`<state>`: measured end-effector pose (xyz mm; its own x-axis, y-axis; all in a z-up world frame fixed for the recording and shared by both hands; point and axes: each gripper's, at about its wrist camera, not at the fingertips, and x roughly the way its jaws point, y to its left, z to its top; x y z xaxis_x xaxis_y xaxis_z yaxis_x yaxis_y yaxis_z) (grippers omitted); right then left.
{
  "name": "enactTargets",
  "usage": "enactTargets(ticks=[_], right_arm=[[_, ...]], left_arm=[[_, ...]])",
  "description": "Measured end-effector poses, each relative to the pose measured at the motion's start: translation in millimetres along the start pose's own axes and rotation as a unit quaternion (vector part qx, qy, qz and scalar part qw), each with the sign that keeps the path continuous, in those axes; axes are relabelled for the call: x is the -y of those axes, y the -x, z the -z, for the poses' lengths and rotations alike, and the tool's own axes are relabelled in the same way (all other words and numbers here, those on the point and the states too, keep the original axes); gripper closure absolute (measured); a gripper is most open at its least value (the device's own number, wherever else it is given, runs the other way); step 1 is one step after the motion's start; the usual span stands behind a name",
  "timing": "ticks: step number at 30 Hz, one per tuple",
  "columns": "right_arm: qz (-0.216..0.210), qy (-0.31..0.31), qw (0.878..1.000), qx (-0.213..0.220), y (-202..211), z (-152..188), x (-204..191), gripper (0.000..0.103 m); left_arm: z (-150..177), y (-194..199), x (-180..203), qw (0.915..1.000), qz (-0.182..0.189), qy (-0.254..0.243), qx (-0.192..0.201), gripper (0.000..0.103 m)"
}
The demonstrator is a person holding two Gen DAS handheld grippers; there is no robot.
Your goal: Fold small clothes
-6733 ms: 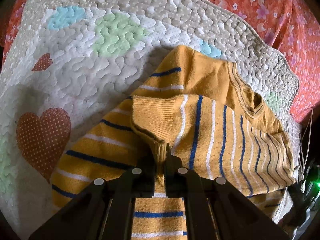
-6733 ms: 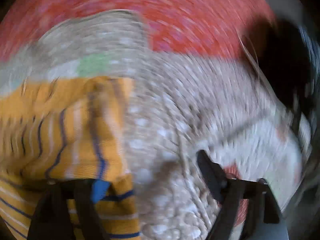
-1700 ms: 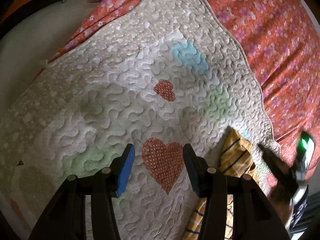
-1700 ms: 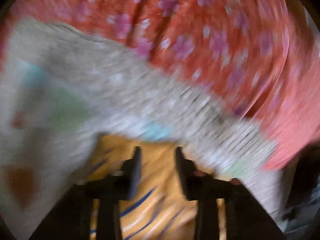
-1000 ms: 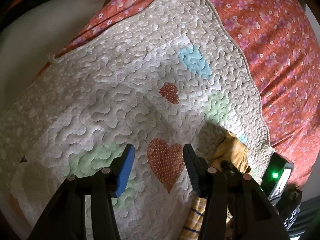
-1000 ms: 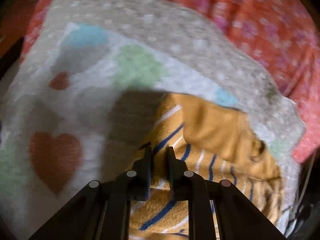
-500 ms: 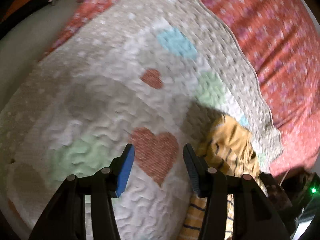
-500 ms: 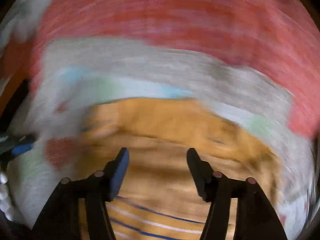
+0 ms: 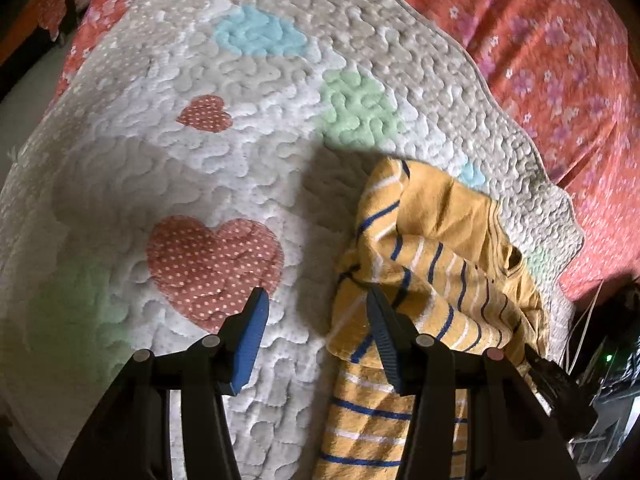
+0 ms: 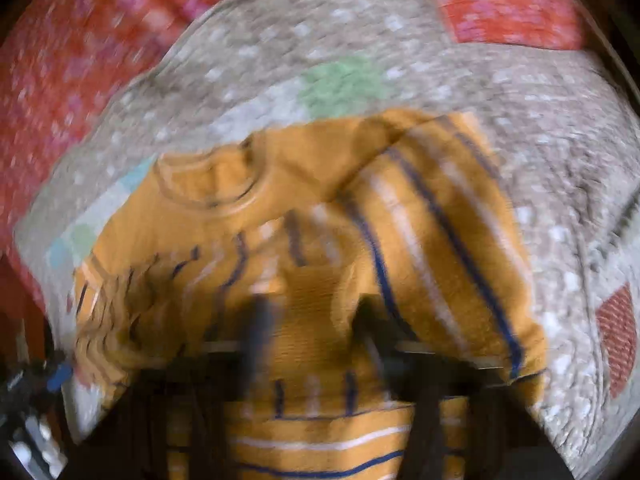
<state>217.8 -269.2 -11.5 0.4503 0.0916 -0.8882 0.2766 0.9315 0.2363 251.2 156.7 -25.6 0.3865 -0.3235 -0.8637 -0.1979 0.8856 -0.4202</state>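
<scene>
A yellow striped sweater [image 9: 440,264] is seen bunched at the quilt's [image 9: 200,60] edge, beside its large red heart [image 9: 212,260]. The left gripper [image 9: 316,332] is held spread and empty; the right gripper [image 10: 312,320], blurred, has just been closing over the knit.

A pale quilt [image 9: 224,168] with hearts covers a red floral bedspread [image 9: 560,60]; bare floor [image 9: 24,92] shows far left.
</scene>
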Motion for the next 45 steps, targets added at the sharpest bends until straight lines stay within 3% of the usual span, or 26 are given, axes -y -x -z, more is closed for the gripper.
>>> enactTargets(ticks=[1, 4, 7, 9, 10, 13, 15, 16, 18, 20, 24, 28, 31, 32, 34, 35, 36, 37, 39, 45], right_arm=[[-0.007, 0.017, 1.0, 0.014, 13, -4, -4, 0.098], [0.003, 0.034, 0.996, 0.078, 55, -20, -5, 0.098], [0.086, 0.036, 0.989, 0.117, 71, -34, 4, 0.098], [0.153, 0.032, 0.981, 0.117, 65, -37, 18, 0.096], [0.161, 0.034, 0.98, 0.108, 58, -38, 21, 0.096], [0.149, 0.019, 0.986, 0.078, 47, -31, 33, 0.086], [0.142, -0.007, 0.985, 0.098, 52, -26, 36, 0.06], [0.142, -0.015, 0.984, 0.107, 57, -24, 36, 0.053], [0.141, -0.015, 0.982, 0.126, 65, -23, 32, 0.05], [0.115, 0.007, 0.986, 0.122, 63, -21, 9, 0.05], [0.009, 0.075, 0.995, 0.068, 34, -7, -65, 0.05], [-0.065, 0.121, 0.99, 0.025, -2, 12, -140, 0.05], [-0.061, 0.171, 0.983, 0.021, -22, 26, -195, 0.043], [-0.056, 0.184, 0.981, 0.017, -29, 30, -207, 0.035], [-0.005, 0.225, 0.974, -0.002, -53, 40, -234, 0.029], [0.025, 0.24, 0.97, -0.01, -62, 44, -240, 0.037], [0.052, 0.244, 0.968, -0.006, -67, 48, -245, 0.064], [0.051, 0.241, 0.969, 0.001, -65, 50, -246, 0.066], [0.03, 0.242, 0.97, 0.008, -58, 54, -253, 0.088], [0.018, 0.294, 0.956, 0.005, -61, 75, -294, 0.094]], left_arm=[[0, -1, 1, 1.0, -0.002, 0.0, 0.0, 0.053], [-1, -5, -1, 1.0, -0.007, 0.006, -0.002, 0.053], [-1, -8, -1, 0.9999, -0.009, 0.009, -0.006, 0.053], [0, -10, 0, 0.9999, -0.008, 0.008, -0.011, 0.053], [0, -11, 1, 0.9999, -0.008, 0.006, -0.013, 0.053], [1, -16, 6, 0.9997, -0.009, -0.003, -0.021, 0.053], [2, -19, 10, 0.9996, -0.008, -0.006, -0.025, 0.053], [2, -21, 11, 0.9996, -0.007, -0.006, -0.027, 0.053], [2, -22, 12, 0.9996, -0.002, -0.004, -0.029, 0.053], [3, -24, 12, 0.9995, 0.002, -0.001, -0.032, 0.053], [-3, -16, -2, 0.9992, 0.0, 0.033, -0.022, 0.053], [-10, -4, -26, 0.9973, 0.006, 0.073, -0.008, 0.053], [-15, 6, -42, 0.9954, 0.012, 0.095, 0.0, 0.053], [-17, 9, -47, 0.9947, 0.016, 0.102, 0.003, 0.053], [-19, 14, -56, 0.9936, 0.022, 0.111, 0.006, 0.053], [-20, 17, -61, 0.9929, 0.026, 0.116, 0.008, 0.053], [-21, 19, -64, 0.9924, 0.028, 0.119, 0.009, 0.053], [-21, 22, -70, 0.9915, 0.033, 0.125, 0.011, 0.053], [-23, 29, -80, 0.9899, 0.038, 0.136, 0.016, 0.053], [-27, 51, -109, 0.9839, 0.04, 0.168, 0.044, 0.051]])
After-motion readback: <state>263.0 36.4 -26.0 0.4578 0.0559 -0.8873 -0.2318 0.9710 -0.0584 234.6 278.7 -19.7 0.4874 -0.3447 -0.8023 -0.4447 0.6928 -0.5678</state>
